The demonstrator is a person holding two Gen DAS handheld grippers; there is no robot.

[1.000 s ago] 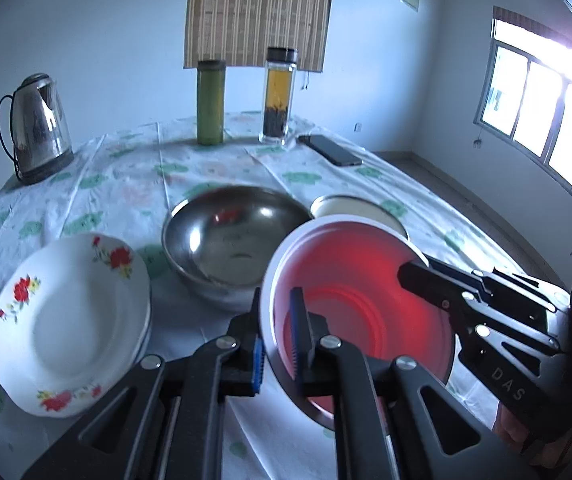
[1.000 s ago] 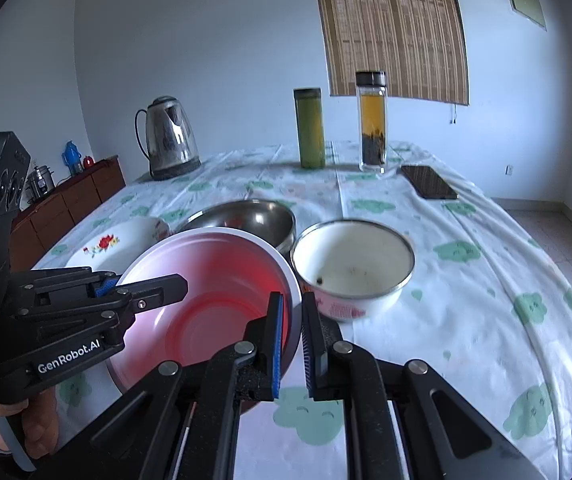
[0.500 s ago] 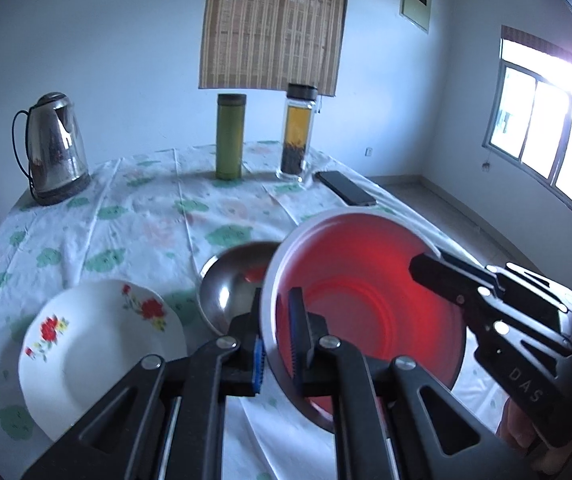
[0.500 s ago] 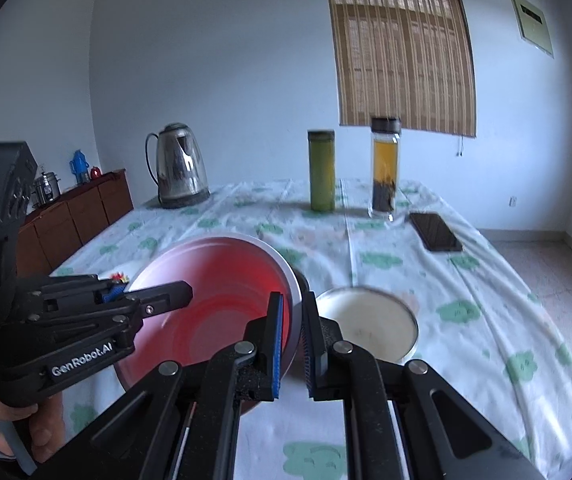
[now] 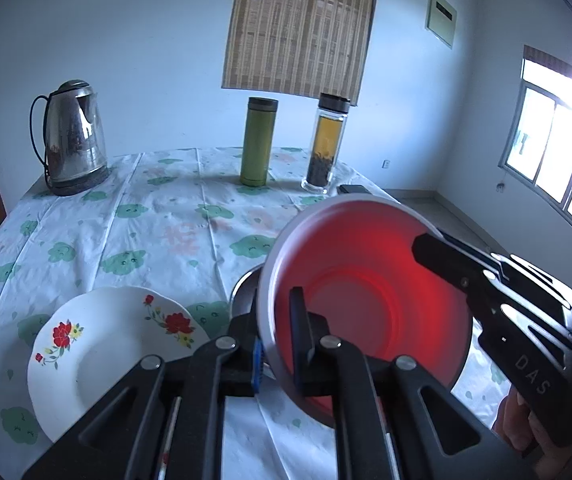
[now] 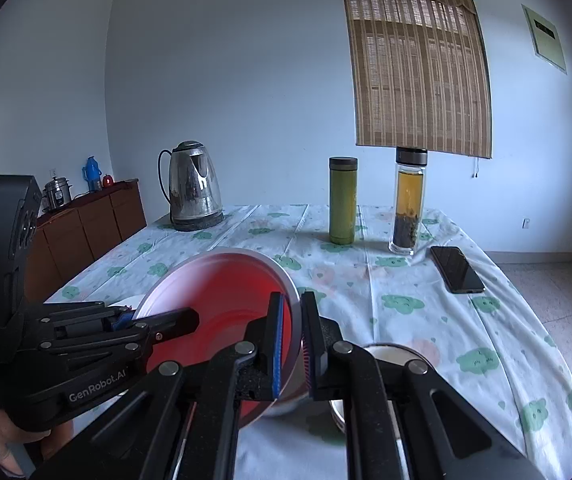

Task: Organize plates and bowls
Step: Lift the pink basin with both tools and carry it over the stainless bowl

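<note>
Holding the red bowl (image 5: 370, 300) clear of the floral tablecloth (image 5: 158, 232), you have your left gripper (image 5: 276, 354) clenched on its near rim and your right gripper (image 6: 292, 336) clamped on the opposite rim, the bowl tilted between them. Below it, a steel bowl (image 5: 244, 292) shows partly behind the red one, a flowered white plate (image 5: 102, 352) lies to its left, and a white bowl (image 6: 390, 354) sits beneath your right gripper. Kettle (image 5: 72, 136), green flask (image 5: 256, 142), tea bottle (image 5: 326, 144) and phone (image 6: 456, 268) stand farther back.

Plate (image 5: 118, 356) lies left of the bowl (image 5: 370, 304), kettle (image 5: 72, 138) probably farthest behind.
</note>
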